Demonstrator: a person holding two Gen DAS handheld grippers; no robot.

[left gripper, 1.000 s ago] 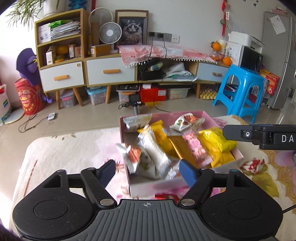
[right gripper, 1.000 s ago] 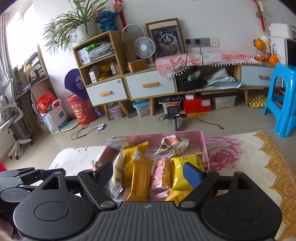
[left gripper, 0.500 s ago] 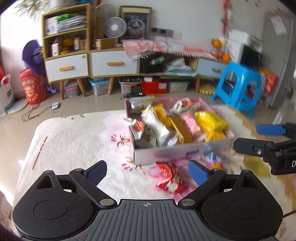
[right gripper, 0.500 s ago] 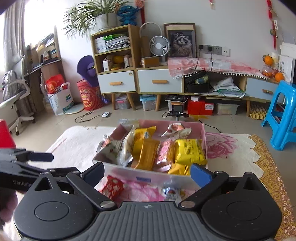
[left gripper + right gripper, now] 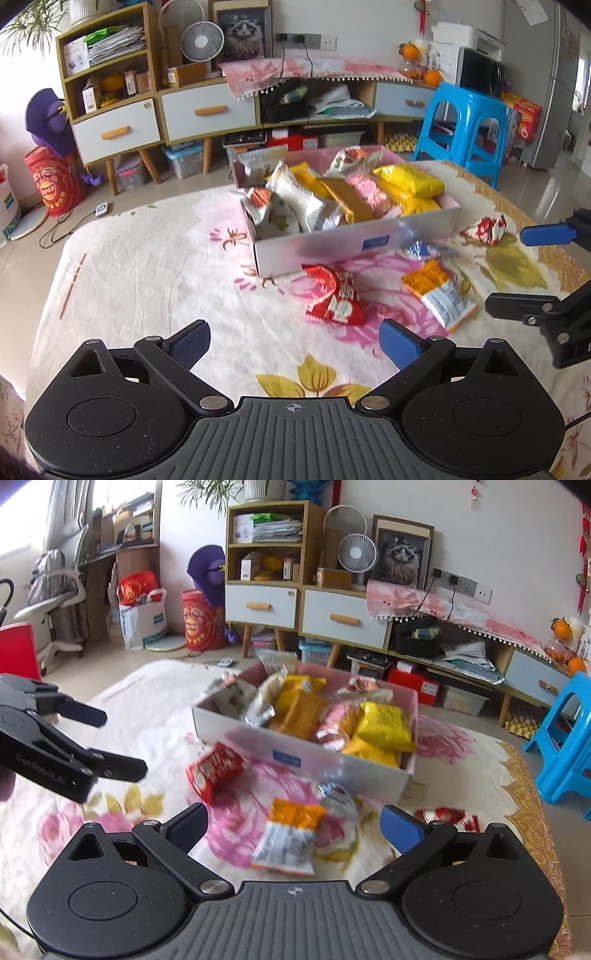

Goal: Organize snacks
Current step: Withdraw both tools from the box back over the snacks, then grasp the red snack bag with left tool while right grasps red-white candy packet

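Through the left wrist camera I see my left gripper (image 5: pixel 293 341) spread wide with nothing between its jaws, which have just been opening, above the flowered cloth (image 5: pixel 147 266). The box (image 5: pixel 354 243) full of snacks sits ahead; a red packet (image 5: pixel 334 295) lies just in front of it, an orange-and-white packet (image 5: pixel 437 291) to its right, and a red-and-white packet (image 5: pixel 484 229) beside the box's right end. Through the right wrist camera my right gripper (image 5: pixel 293 825) is equally wide and empty, with the orange-and-white packet (image 5: pixel 290 836) lying just ahead between its fingers and the red packet (image 5: pixel 214 770) touching the box (image 5: pixel 295 755) front.
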